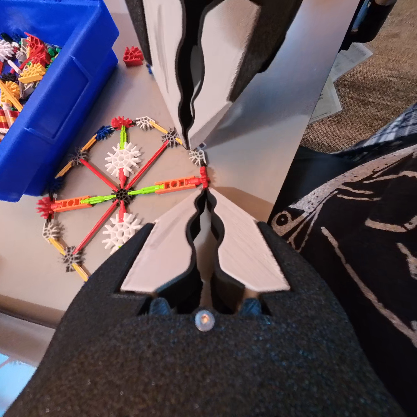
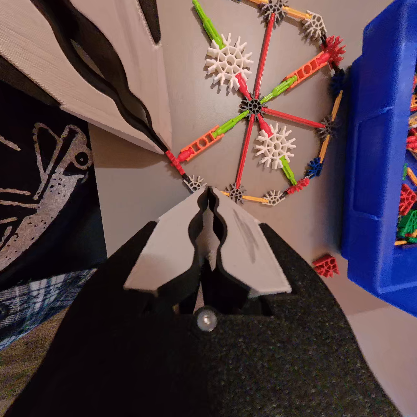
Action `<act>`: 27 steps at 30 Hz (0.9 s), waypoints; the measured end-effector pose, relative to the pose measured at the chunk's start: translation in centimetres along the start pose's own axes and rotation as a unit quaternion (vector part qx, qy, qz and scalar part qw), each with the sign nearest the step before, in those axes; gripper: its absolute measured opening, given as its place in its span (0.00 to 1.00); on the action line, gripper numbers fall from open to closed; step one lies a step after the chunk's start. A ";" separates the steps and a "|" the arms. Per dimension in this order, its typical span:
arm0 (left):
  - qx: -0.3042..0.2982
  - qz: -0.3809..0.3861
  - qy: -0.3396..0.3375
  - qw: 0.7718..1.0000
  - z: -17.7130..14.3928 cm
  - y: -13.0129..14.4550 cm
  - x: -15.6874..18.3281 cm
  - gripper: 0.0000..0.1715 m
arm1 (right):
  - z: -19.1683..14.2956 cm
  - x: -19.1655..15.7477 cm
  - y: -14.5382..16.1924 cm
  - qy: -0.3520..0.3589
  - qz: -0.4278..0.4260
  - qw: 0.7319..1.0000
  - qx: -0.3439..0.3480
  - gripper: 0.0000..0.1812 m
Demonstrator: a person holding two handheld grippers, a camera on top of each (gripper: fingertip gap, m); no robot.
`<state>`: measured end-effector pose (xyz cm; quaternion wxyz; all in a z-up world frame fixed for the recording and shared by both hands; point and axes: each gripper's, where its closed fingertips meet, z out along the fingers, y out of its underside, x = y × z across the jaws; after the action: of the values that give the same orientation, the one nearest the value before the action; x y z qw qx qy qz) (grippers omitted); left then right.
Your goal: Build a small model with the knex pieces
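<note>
Grey table, both grippers pinched at toy wheel rim

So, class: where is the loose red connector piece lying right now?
The loose red connector lies on the table beside the blue bin, lower right in the right wrist view, apart from the wheel.

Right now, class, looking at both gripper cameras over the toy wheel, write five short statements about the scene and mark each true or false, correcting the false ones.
1. The flat spoked construction-toy wheel lies on the grey tabletop. True.
2. The blue plastic bin is empty. False: it holds many coloured toy pieces.
3. The left gripper has its fingertips by the small red connector on the wheel's rim. True.
4. The right gripper is wide open. False: its jaws are nearly together.
5. A loose red wedge-shaped piece sits inside the wheel. False: it lies outside, beside the bin.
</note>
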<state>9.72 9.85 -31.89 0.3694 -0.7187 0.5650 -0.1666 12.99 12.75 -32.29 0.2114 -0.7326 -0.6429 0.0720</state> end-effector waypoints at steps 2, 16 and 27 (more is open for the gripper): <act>0.000 -0.001 0.002 1.000 0.0 0.0 0.0 0.00 | 0.0 0.0 0.0 0.000 -0.005 1.000 -0.008 0.00; 0.029 -0.012 0.004 0.999 -1.2 -0.2 -0.1 0.10 | -3.2 1.6 0.9 0.055 0.058 0.996 0.025 0.02; 0.040 -0.011 0.009 0.999 -2.3 -0.7 0.6 0.11 | -4.8 1.1 1.1 0.080 0.074 0.993 0.044 0.04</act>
<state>8.82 8.52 -29.96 0.3907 -0.7082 0.5530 -0.2000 16.00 12.64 -28.27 0.2878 -0.7718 -0.5642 0.0569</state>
